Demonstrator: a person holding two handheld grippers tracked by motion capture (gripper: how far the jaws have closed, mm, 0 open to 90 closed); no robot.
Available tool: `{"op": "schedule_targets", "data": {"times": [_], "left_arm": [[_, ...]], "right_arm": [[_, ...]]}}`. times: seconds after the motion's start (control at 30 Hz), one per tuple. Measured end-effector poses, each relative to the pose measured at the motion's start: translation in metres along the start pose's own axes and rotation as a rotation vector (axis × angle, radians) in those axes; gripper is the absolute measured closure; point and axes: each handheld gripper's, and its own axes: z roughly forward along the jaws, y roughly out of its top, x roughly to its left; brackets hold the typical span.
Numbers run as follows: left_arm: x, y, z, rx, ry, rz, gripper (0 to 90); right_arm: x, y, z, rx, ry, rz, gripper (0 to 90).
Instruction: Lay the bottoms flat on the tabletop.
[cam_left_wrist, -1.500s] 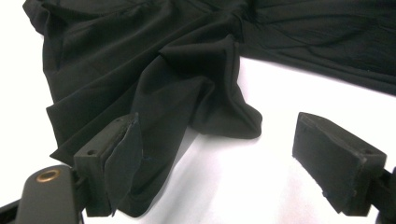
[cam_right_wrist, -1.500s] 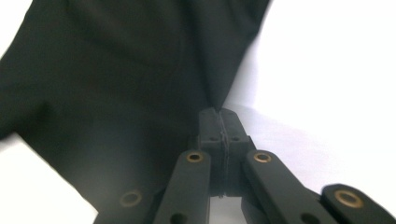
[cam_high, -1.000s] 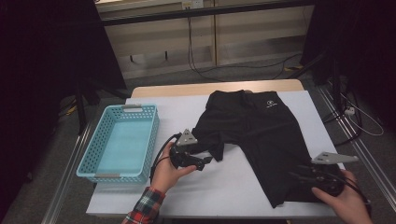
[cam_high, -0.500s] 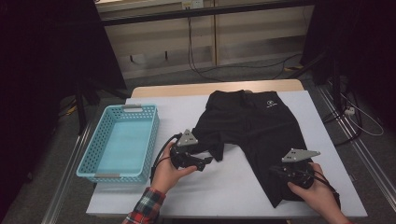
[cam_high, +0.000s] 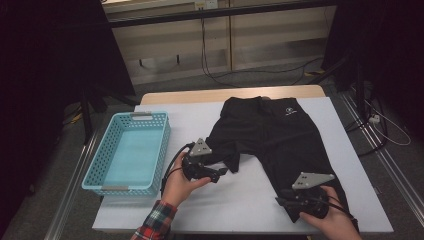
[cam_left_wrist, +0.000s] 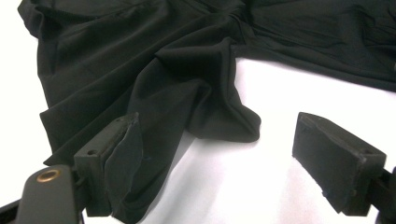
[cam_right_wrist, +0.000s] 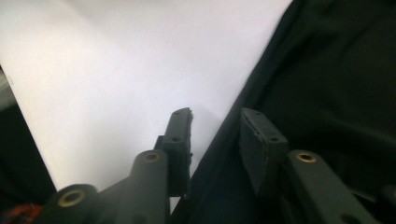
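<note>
Black shorts (cam_high: 272, 137) spread flat on white bench (cam_high: 240, 200), waistband at far side, one leg toward each gripper. Left gripper (cam_left_wrist: 219, 154) at near edge of left leg: fingers (cam_left_wrist: 336, 158) wide apart, cloth brushing one pad, nothing clamped. Right gripper (cam_right_wrist: 215, 140) at hem of right leg: fingers narrow, just been opening, cloth edge lying between pads, not pinched. Blue basket (cam_high: 100, 175) at bench's left, well apart from shorts.
</note>
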Motion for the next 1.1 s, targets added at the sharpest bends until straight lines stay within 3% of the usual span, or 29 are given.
{"op": "schedule_targets", "data": {"times": [0.07,0.13,0.17,0.27,0.3,0.43,0.5,0.67,0.83,1.1], "left_arm": [[0.001,-0.001,0.0,-0.001,0.001,-0.008,16.2],[0.002,-0.001,-0.001,-0.002,0.003,-0.011,16.2],[0.002,-0.001,-0.001,-0.002,0.004,-0.013,16.2],[0.002,-0.001,-0.001,-0.005,0.003,-0.015,16.2],[0.002,0.0,-0.001,-0.007,0.001,-0.009,16.2],[0.002,-0.001,0.0,-0.006,0.001,-0.014,16.2],[0.003,-0.002,0.0,0.0,0.005,-0.009,16.2],[0.002,-0.001,-0.001,-0.003,0.002,-0.012,16.2],[0.002,-0.001,0.0,-0.003,0.0,-0.011,16.2],[0.002,-0.002,-0.002,-0.001,0.002,-0.009,16.2]], "right_arm": [[0.003,-0.001,0.003,0.013,-0.039,-0.047,77.0],[0.002,0.0,0.003,0.016,-0.047,-0.037,81.5],[-0.002,-0.001,0.003,0.013,-0.054,-0.026,88.9],[-0.004,0.002,0.003,0.014,-0.029,-0.014,89.5],[-0.003,0.007,0.002,-0.016,0.005,0.007,89.6],[0.003,0.019,0.002,-0.077,0.068,0.033,88.1],[0.006,0.021,0.006,-0.081,0.084,0.037,74.3],[0.002,0.019,0.004,-0.091,0.047,0.036,65.2],[-0.014,0.015,-0.005,-0.114,-0.026,0.074,54.4],[-0.047,0.002,-0.025,-0.107,-0.223,0.098,49.2]]}}
